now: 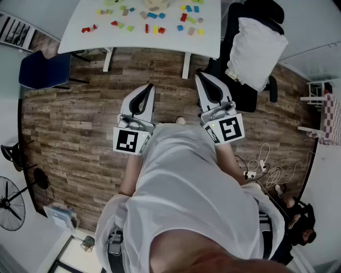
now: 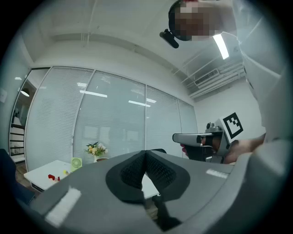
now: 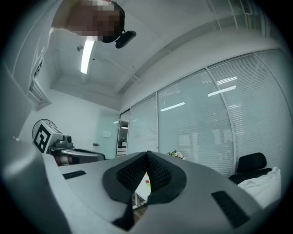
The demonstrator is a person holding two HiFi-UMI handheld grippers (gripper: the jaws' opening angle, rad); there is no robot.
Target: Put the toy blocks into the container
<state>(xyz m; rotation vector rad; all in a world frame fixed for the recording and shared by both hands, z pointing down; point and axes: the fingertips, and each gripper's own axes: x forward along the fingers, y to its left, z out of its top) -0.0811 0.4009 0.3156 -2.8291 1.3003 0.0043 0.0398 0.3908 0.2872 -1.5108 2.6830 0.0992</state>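
Wood-plank flooring (image 1: 69,122) fills the head view, with a white rectangular tabletop (image 1: 80,37) standing at its far edge. Small coloured toy blocks (image 1: 154,24) in red, yellow, green, blue and tan lie scattered over the tabletop, well apart from both grippers. A pale beige object (image 1: 157,4) at the tabletop's far side is cut off by the frame, and what it is cannot be told. A dark blue chair (image 1: 45,69) stands left of the tabletop; a black office chair (image 1: 240,90) carrying a white cushion (image 1: 258,45) stands to its right. A black standing fan (image 1: 10,202) occupies the lower left, and loose white cables (image 1: 266,170) lie on the floor at right. A person in a white shirt (image 1: 181,192) holds the left gripper (image 1: 149,86) and the right gripper (image 1: 198,76) side by side, both held level and pointing toward the tabletop from some way off. In the left gripper view, the left gripper (image 2: 145,153) has its jaws together with nothing between them; the right gripper's square-marker cube (image 2: 231,125) shows at right, and a few toy blocks (image 2: 52,177) show on the tabletop at lower left, beside a small vase of flowers (image 2: 95,148). In the right gripper view, the right gripper (image 3: 147,154) likewise has its jaws together and holds nothing. Glass partition walls with blinds (image 3: 206,119) form the background.
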